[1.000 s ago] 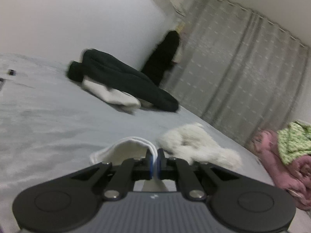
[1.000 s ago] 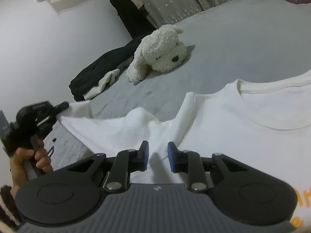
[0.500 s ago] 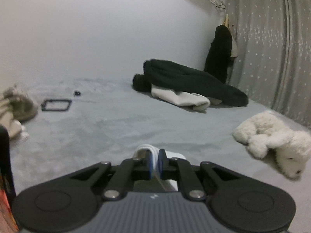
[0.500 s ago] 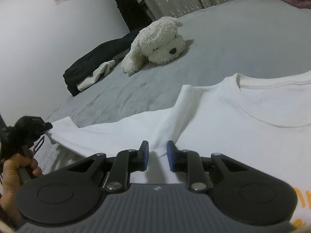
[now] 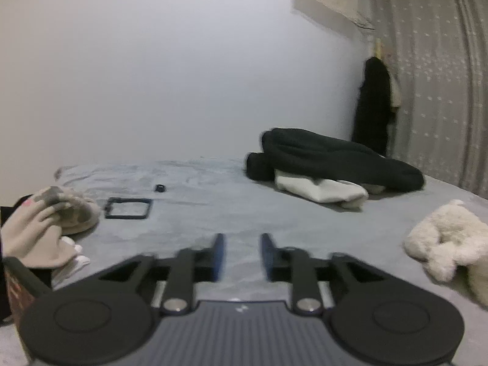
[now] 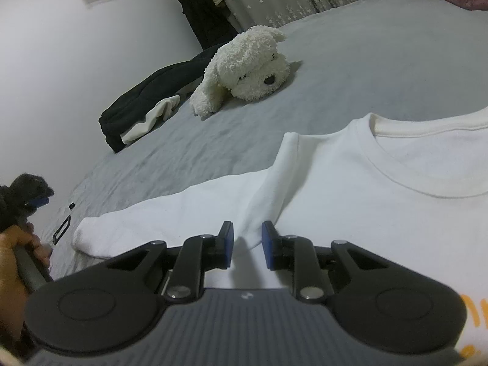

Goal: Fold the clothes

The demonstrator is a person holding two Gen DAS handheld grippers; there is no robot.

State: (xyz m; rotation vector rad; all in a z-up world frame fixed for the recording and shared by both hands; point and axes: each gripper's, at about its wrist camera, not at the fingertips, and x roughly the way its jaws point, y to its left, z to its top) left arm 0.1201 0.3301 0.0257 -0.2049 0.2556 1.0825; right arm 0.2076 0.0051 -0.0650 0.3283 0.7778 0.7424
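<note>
A white long-sleeved shirt [image 6: 381, 189] lies front up on the grey bed [image 6: 350, 55], its sleeve [image 6: 170, 216] stretched out flat to the left. My right gripper [image 6: 247, 245] is open and hovers over the shirt's armpit area. My left gripper [image 5: 241, 254] is open and empty above the bare bed sheet; it also shows at the left edge of the right wrist view [image 6: 33, 199], just beyond the sleeve cuff. The shirt is out of sight in the left wrist view.
A white plush dog [image 6: 244, 67] [image 5: 448, 241] lies beyond the shirt. A black garment over a white one [image 5: 326, 164] is heaped near the wall. A beige garment [image 5: 45, 225], a black frame [image 5: 128, 208] and a small black object [image 5: 159, 188] lie at the left.
My left gripper has opened and let go of the sleeve cuff, which now lies flat on the bed. The right gripper has stayed open over the shirt.
</note>
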